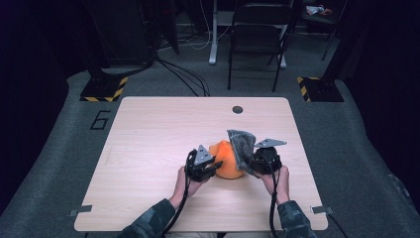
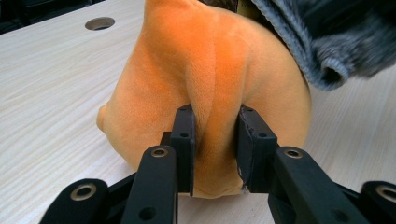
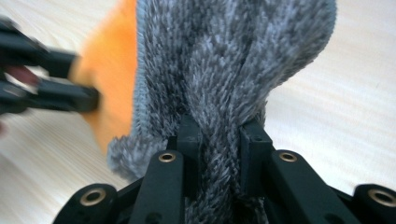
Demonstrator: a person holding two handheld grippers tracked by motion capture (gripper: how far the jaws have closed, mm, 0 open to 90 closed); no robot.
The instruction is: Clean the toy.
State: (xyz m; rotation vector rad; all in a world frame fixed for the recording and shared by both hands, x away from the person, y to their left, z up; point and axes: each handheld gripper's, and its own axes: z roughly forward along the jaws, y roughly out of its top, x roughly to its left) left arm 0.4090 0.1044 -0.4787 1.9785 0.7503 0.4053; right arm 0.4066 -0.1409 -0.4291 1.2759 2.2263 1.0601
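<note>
An orange plush thing [image 1: 227, 161] sits on the wooden table [image 1: 163, 129], right of its middle and toward the front. My left gripper [image 1: 214, 167] comes at it from the left. In the left gripper view the jaws pinch a fold of the orange plush [image 2: 205, 70], so the left gripper [image 2: 216, 135] is shut on it. A grey fuzzy cloth [image 1: 242, 144] stands up against the plush's right side. My right gripper [image 1: 253, 166] holds it from the right. In the right gripper view the pads press into the grey cloth [image 3: 224, 60], and the right gripper [image 3: 219, 140] is shut on it.
A round cable hole [image 1: 237, 109] lies near the table's far edge. Beyond the table stand a black folding chair [image 1: 257, 34] and two bases with yellow-black stripes [image 1: 104, 90]. Bare wood stretches to the left and far side of the plush.
</note>
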